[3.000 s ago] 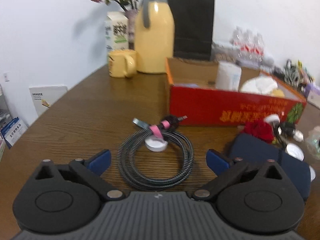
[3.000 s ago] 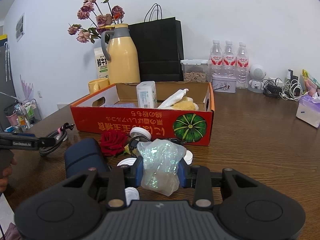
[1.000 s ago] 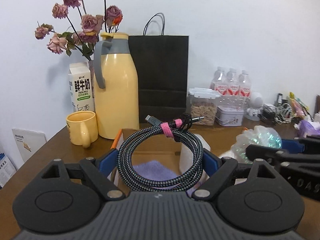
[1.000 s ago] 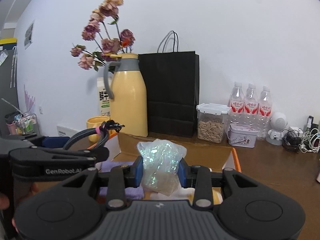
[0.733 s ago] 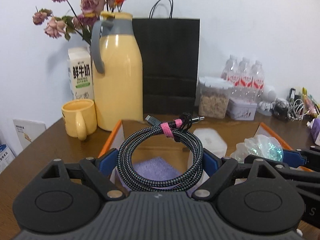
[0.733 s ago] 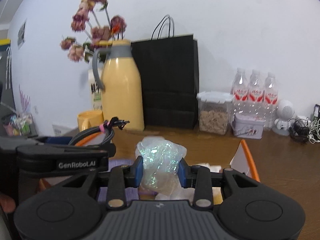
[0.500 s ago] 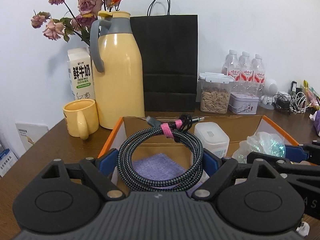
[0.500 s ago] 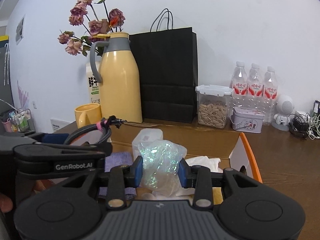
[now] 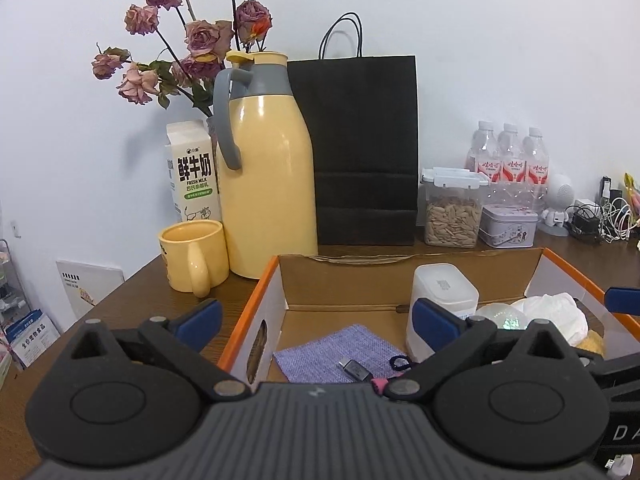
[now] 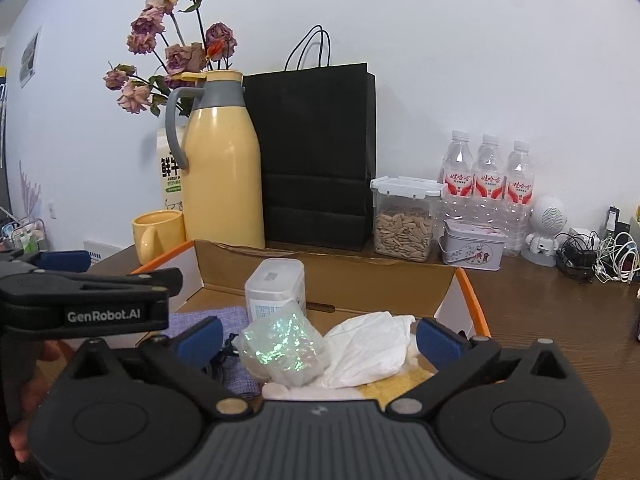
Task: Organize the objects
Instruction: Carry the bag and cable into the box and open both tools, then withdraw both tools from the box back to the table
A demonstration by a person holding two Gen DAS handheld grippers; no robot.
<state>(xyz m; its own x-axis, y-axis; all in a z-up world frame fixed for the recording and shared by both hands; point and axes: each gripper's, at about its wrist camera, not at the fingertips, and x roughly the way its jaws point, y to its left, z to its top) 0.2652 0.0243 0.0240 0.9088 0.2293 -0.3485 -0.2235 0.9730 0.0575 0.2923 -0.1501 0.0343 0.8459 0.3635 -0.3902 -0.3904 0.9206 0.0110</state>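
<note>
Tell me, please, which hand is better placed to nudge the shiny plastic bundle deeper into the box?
Right, probably. The right gripper has just opened its jaws, and the shiny bundle lies directly between them in the box. The left gripper hangs open over the purple cloth.

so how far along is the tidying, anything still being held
Done: the cable and iridescent bag now lie in the cardboard box. In hand: nothing; the left gripper and right gripper have just opened. What remains outside the box isn't visible.
</note>
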